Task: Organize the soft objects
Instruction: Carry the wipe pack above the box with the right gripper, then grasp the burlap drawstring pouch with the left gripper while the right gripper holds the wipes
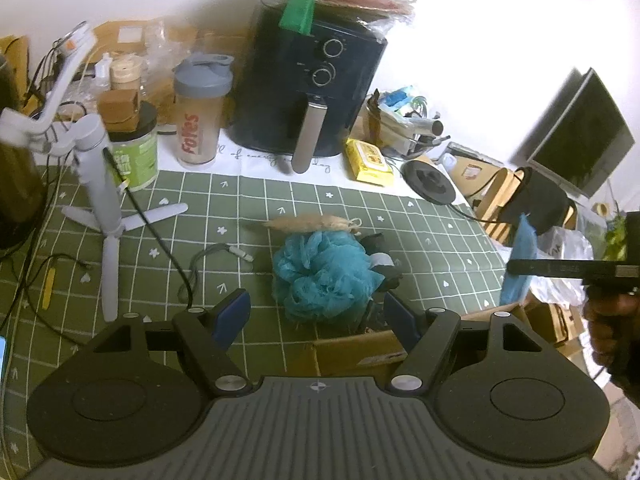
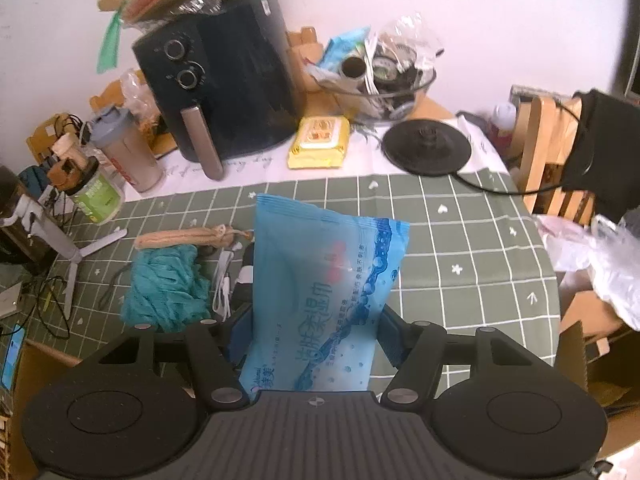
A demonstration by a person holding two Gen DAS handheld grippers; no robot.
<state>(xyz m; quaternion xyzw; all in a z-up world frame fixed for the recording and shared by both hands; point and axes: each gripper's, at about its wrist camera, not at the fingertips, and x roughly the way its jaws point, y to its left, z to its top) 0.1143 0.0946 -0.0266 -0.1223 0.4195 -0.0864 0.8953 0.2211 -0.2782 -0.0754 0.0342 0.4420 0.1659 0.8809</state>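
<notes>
Nearest the right wrist camera, the right tongs (image 2: 316, 332) grip a blue pack of wet wipes (image 2: 320, 292), one blue pad pressed to each side of its lower half, so the pack stands upright above the counter (image 2: 460, 240), which wears a green cloth with a white grid. In the left wrist view the left tongs (image 1: 316, 312) stand wide with nothing between them, hovering just in front of a teal mesh bath sponge (image 1: 324, 276). That sponge serves as the landmark: it lies on the green cloth near the front edge of the counter. Touching its far side is a tan, furry roll with a string loop (image 1: 316, 222). Pressed against its right side sits a dark object with a grey band (image 1: 382, 256), too hidden to identify. Just in front of the sponge, below the counter edge, is the flap of a cardboard box (image 1: 352, 352). To the sponge's left lies a thin cord (image 1: 200, 276), and farther left stands a small white tripod (image 1: 108, 216). Well behind the sponge a black air fryer (image 1: 308, 80) stands at the wall, with a yellow wipes packet (image 1: 368, 162) to its right and a shaker bottle (image 1: 200, 112) to its left. Far right of the sponge, the blue pack shows edge-on, beside a hand (image 1: 612, 332).
</notes>
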